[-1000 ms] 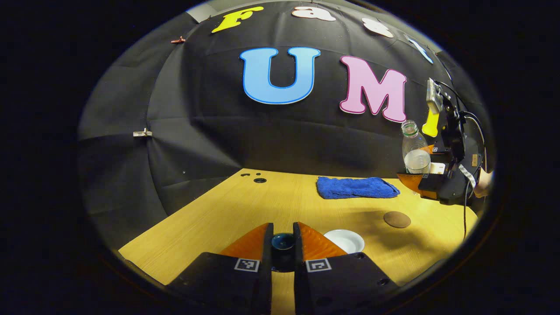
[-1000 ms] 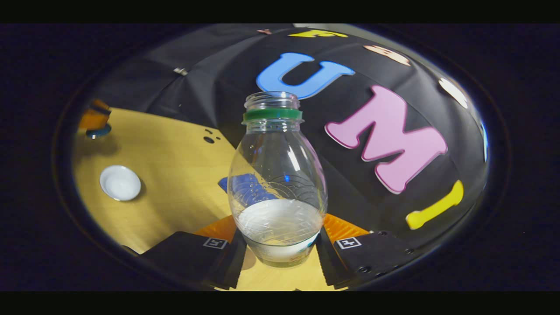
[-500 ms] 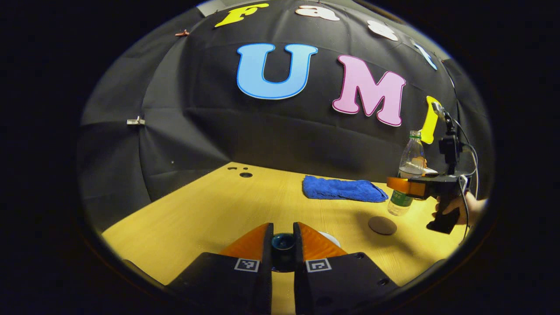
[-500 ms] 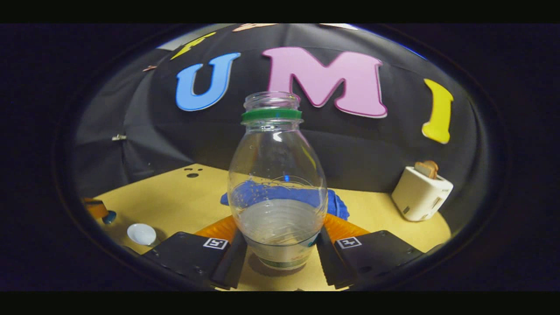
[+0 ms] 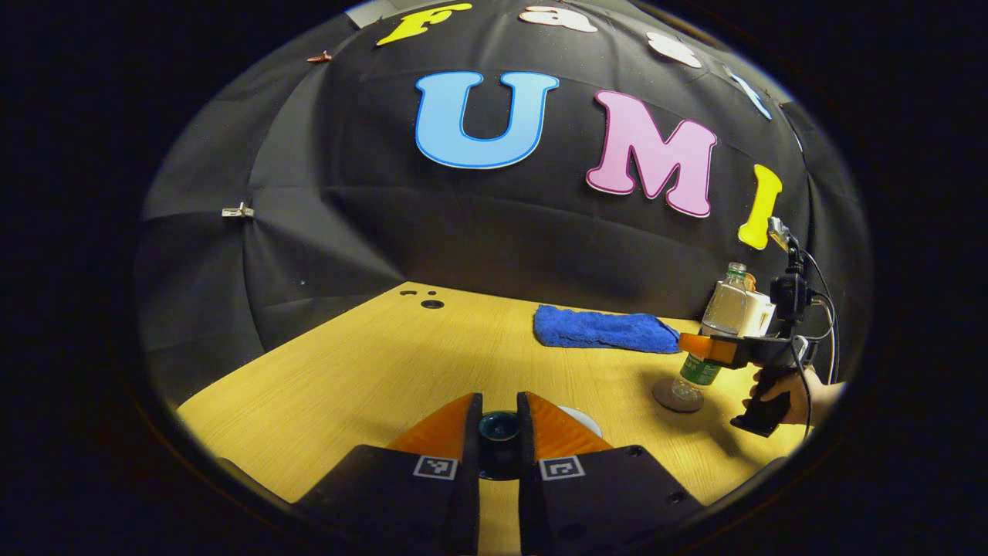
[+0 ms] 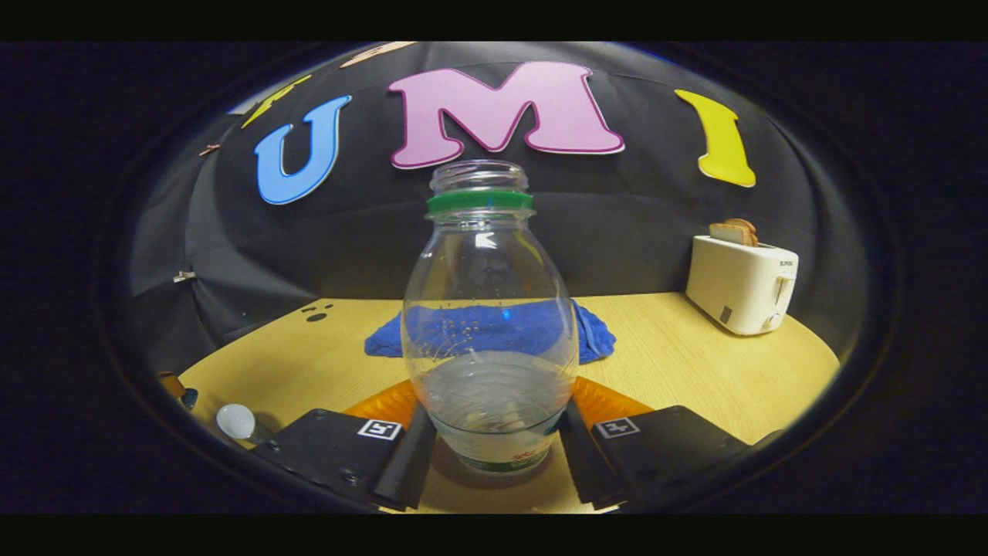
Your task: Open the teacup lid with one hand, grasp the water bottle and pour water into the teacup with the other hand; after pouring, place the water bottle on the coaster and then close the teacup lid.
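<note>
The clear water bottle with a green neck ring stands upright, water in its lower third, and my right gripper is shut on its body. In the left gripper view the bottle has its base down on the round brown coaster, with the right gripper and a hand behind it. My left gripper is shut on the dark knob of the teacup lid, held above the table. The white teacup stands open, half hidden behind my finger; it also appears as the teacup at lower left.
A folded blue towel lies at the back of the wooden table. A white toaster with toast in it stands at the back right. The table has small holes near its far left corner.
The right gripper has swung the bottle upright and brought it down from beside the teacup onto the coaster. The left gripper still holds the lid in about the same place.
</note>
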